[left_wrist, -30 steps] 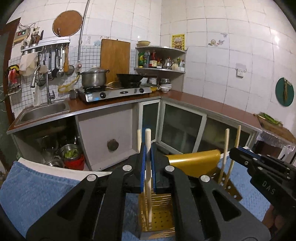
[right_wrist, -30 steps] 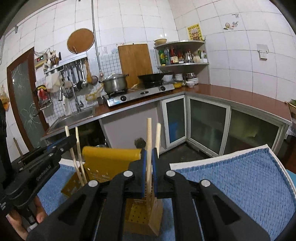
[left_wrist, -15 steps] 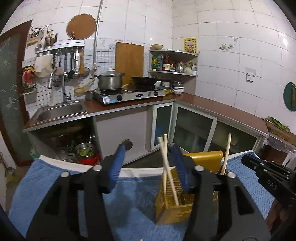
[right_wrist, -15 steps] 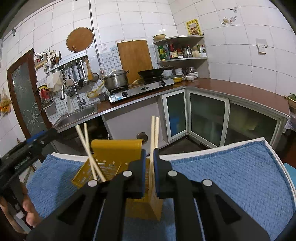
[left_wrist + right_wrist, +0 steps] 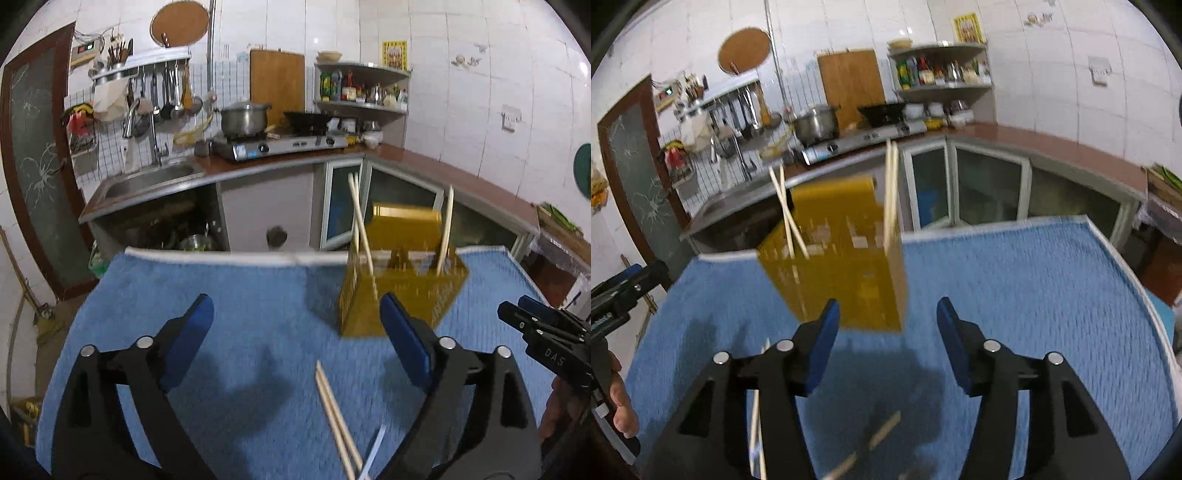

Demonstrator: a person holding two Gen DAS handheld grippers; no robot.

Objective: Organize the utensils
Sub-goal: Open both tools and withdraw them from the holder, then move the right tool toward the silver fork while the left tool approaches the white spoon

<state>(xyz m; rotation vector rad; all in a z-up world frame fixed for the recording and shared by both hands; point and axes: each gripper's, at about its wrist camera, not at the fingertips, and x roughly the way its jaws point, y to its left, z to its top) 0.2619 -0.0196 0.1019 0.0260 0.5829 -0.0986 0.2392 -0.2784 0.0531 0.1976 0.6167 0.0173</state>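
Both the left claw and right claw are released and hold nothing. The perforated yellow plastic utensil holder on the blue-towelled surface contains 2 pairs of pale wooden chopsticks. Loose chopsticks on the towel remain to be collected.

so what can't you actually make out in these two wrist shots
- Loose wooden chopsticks on the blue towel: near ends cut off by the left wrist view's bottom edge.
- Yellow perforated utensil holder: compartments motion-blurred in the right wrist view.
- Loose chopstick: partly hidden behind the right gripper finger.
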